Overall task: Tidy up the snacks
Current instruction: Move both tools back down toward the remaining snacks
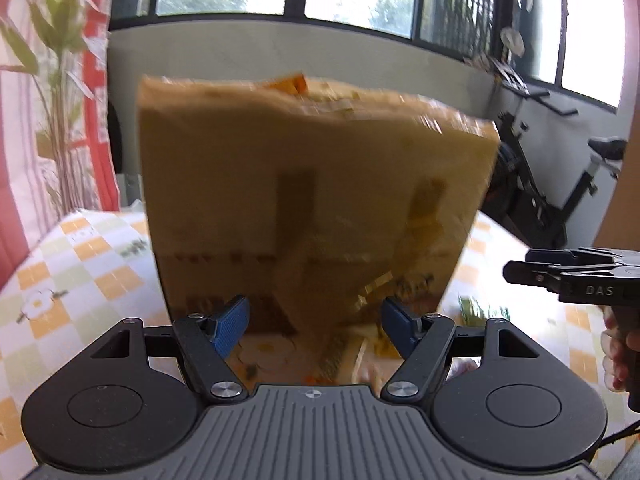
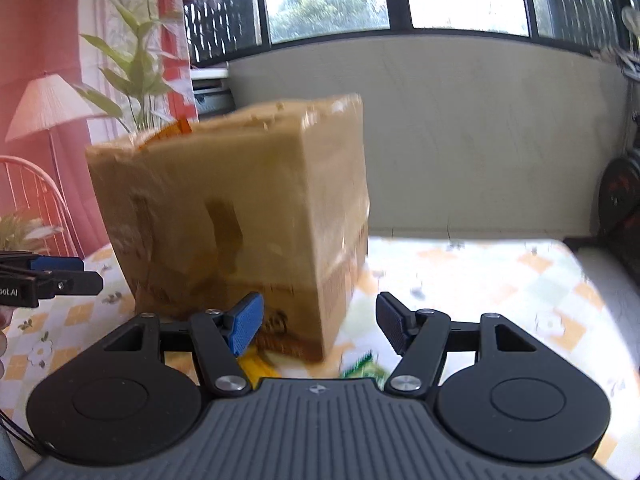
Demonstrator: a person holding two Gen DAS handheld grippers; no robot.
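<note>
A tall brown cardboard box stands on the checked tablecloth; it also shows in the right wrist view. An orange packet sticks out of its top. My left gripper is open and empty just in front of the box's base. My right gripper is open and empty near the box's right front corner. A yellow snack packet and a green one lie on the cloth below the right gripper. The green packet shows right of the box in the left view.
The right gripper shows at the left view's right edge, the left gripper at the right view's left edge. A low wall and windows lie behind the table. An exercise bike stands at the right, a plant and lamp at the left.
</note>
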